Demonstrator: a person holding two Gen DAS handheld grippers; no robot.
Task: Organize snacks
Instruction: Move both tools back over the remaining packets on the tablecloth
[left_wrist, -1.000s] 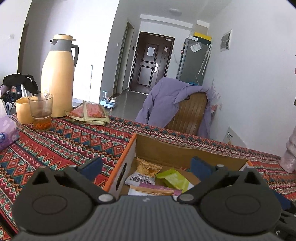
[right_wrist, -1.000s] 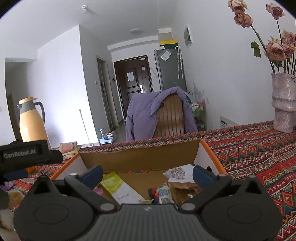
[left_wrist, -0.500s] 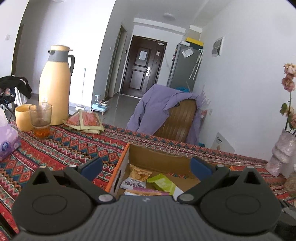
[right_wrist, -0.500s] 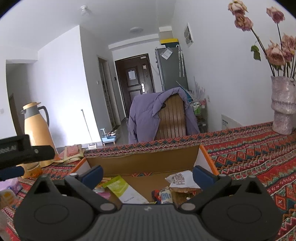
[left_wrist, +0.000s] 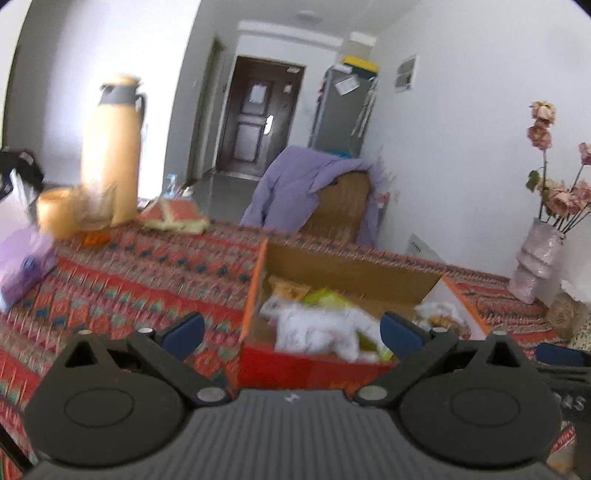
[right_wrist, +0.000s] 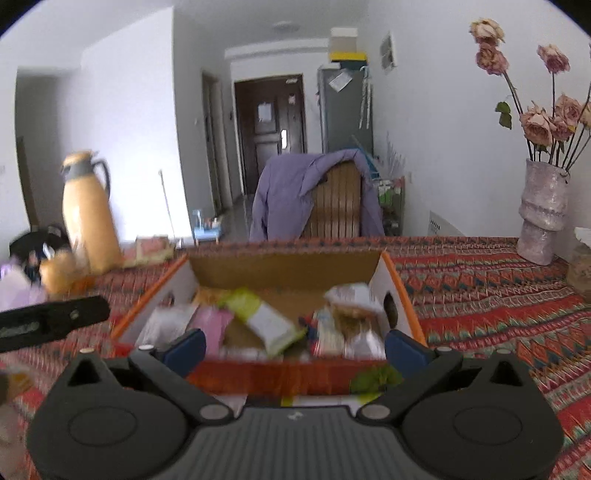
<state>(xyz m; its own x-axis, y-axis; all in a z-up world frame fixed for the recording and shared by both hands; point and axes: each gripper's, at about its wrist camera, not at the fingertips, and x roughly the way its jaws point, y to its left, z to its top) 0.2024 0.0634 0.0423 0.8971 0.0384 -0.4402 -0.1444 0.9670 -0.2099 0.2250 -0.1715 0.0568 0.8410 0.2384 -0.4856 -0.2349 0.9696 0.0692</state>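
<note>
Your left gripper (left_wrist: 293, 328) hangs with its blue-tipped fingers spread wide and nothing between them, pointed at the near left corner of the cardboard box (left_wrist: 354, 271) on the patterned tablecloth (left_wrist: 122, 273). Your right gripper (right_wrist: 295, 341) is spread just as wide and empty, centred over the box's near wall (right_wrist: 273, 373).

The snack packets sit inside the box. From the left wrist they blur into a white packet (left_wrist: 317, 328) over a green one (left_wrist: 327, 297). The right wrist gives you more: a green-and-white packet (right_wrist: 264, 319) lying diagonally, a pink one (right_wrist: 210, 325) beside it, and a pale packet (right_wrist: 352, 295) against the right wall.

Only the left view shows the purple tissue pack (left_wrist: 24, 258) and the glass (left_wrist: 94, 206) in front of the thermos (left_wrist: 110, 158). Only the right view shows a green scrap (right_wrist: 375, 380) outside the box's near wall. The vase of dried roses (right_wrist: 543, 210) stands well to the right.
</note>
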